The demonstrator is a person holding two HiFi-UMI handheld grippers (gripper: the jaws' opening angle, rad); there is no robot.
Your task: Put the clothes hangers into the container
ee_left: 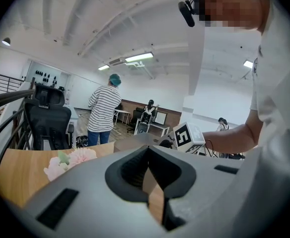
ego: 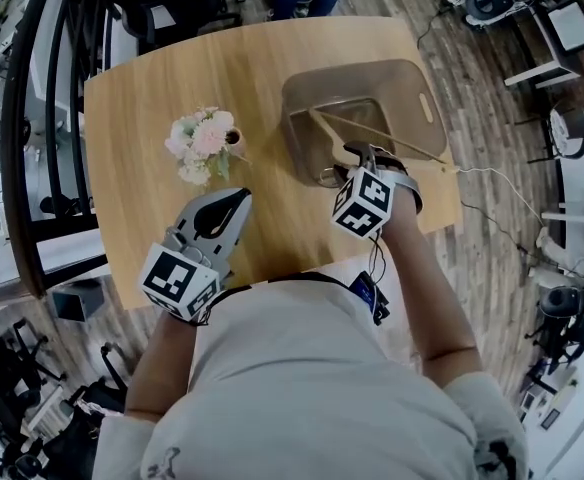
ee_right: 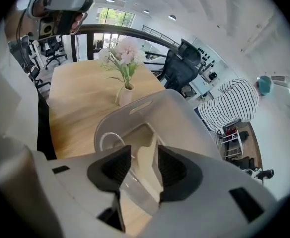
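Note:
A wooden clothes hanger lies slanted inside the translucent grey container on the wooden table; its wire hook rests at the container's near rim. My right gripper hovers over that near rim just right of the hook. It is open, and its pads press on nothing. In the right gripper view the container and the wire hook lie just beyond the spread jaws of my right gripper. My left gripper rests shut and empty on the table, left of the container.
A small vase of pink and white flowers stands on the table left of the container. A black railing runs along the table's left side. A person in a striped shirt stands beyond the table's far end, and office chairs are around.

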